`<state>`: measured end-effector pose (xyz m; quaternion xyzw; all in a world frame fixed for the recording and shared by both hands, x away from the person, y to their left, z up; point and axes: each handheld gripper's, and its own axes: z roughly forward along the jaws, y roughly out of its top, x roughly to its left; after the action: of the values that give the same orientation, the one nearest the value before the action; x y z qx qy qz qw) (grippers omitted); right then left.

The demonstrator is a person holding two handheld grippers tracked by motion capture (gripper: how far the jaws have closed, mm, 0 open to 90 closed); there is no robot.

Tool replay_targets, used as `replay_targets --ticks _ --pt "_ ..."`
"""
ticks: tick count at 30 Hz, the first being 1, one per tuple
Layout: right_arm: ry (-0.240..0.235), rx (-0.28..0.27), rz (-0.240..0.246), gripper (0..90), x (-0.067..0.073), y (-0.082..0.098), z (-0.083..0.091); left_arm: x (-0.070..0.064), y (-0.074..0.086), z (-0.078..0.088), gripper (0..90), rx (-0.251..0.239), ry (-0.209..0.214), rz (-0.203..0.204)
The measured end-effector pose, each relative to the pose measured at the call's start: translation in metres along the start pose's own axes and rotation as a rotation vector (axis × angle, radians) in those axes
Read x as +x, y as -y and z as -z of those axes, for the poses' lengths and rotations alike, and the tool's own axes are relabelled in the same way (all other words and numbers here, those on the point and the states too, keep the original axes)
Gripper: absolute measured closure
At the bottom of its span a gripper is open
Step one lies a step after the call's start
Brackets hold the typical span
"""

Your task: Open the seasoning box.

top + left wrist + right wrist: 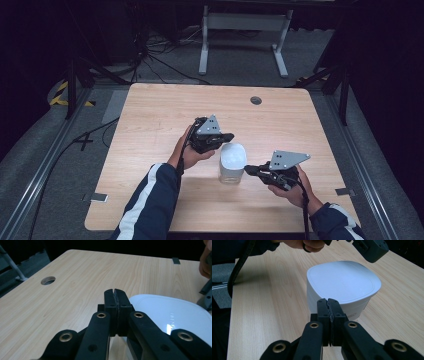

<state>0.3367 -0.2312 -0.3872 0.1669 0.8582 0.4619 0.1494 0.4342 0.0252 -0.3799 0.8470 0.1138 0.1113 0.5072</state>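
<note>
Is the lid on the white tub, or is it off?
On. The white tub stands upright on the table, its flat lid covering the whole top.

Bright overhead light on the table, dark surroundings, soft shadows, slightly blurry frames

The white container's base hides behind the left hand-held gripper; its small label is too small to read.

I see my left black two-jaw gripper held in the left hand, jaws pressed together. My right black two-jaw gripper, gripped by the right hand, has its jaws closed too, empty.
</note>
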Motion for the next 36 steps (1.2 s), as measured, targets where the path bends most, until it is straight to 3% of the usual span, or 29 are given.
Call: replay_targets --ticks 5,14,19,20,25,31,36 --pt "-0.008 0.001 -0.003 89.5 0.0 0.0 -0.001 -0.003 0.001 -0.005 89.9 0.018 0.023 -0.006" --pt "-0.006 0.001 0.0 89.5 0.001 0.0 -0.001 0.002 0.002 -0.007 89.9 0.024 -0.001 0.002" --pt "-0.007 0.005 0.004 89.5 0.0 0.0 -0.001 0.006 0.008 -0.01 89.9 0.053 -0.011 0.004" --pt "-0.008 0.008 0.001 89.5 0.0 0.001 0.0 0.006 0.01 -0.009 89.8 0.034 -0.008 0.021" --pt "-0.008 0.012 -0.001 89.5 -0.001 0.002 0.0 0.003 0.004 0.001 89.8 -0.014 0.002 0.01" --pt "-0.006 0.024 0.003 89.4 0.0 0.003 -0.001 -0.002 0.001 -0.001 89.8 0.013 0.031 -0.023" --pt "-0.004 0.036 0.003 89.4 0.0 0.004 -0.001 0.001 0.004 -0.005 89.7 0.003 0.033 0.0"
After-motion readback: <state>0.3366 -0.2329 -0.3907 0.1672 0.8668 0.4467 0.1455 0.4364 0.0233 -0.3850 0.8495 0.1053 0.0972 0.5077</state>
